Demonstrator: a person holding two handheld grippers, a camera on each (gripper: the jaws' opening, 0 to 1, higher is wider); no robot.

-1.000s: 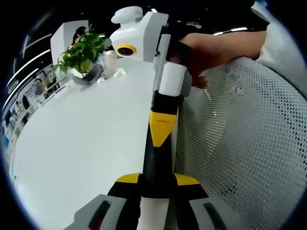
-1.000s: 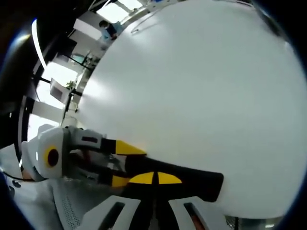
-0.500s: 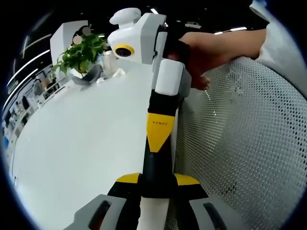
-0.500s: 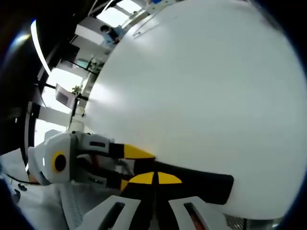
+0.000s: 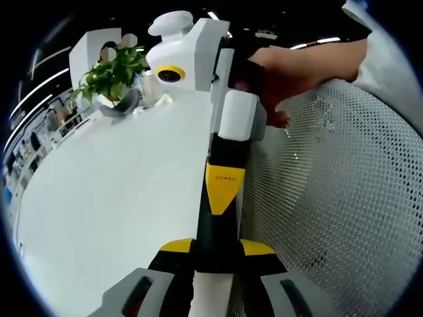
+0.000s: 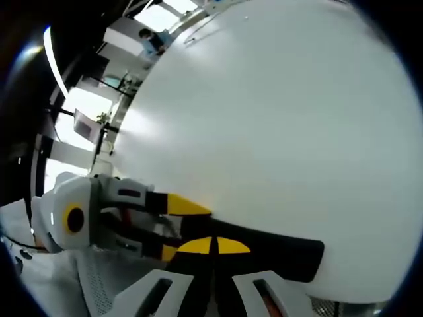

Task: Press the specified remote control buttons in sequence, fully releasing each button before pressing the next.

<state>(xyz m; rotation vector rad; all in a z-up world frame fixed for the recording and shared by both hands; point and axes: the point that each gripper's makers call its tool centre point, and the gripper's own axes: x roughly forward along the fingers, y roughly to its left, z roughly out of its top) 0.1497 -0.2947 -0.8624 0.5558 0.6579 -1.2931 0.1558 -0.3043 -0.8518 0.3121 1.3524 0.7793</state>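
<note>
While my left gripper [image 5: 217, 247] clamps the near end of the remote [image 5: 215, 228], its yellow-tipped jaws closed on either side of the black body, the remote's long axis runs straight ahead of that gripper, over the edge of the white table [image 5: 112, 198]. To its right in the left gripper view lies a white mesh surface [image 5: 344, 198], probably a chair.

My right gripper [image 5: 223, 191] comes in from the far end, carried by a hand [image 5: 291, 66], and lies almost in line with the remote, its yellow tip resting on or just over the upper face. From the right gripper view I see that its own jaws [image 6: 213, 246] are drawn together, tip against tip with nothing between them, so they serve as a single poking finger. In that view the remote [image 6: 277, 251] stretches across from left to right directly under those tips, and the left gripper [image 6: 175, 228] holds it at the left end.

What matters for the press is that the tip sits near the held end, with most of the remote's length running away to the free end. I cannot make out any buttons, nor whether the tip is pressing or only touching. I judge the right side does the pressing and the left only steadies; any shift to another button goes along the long axis.
</note>
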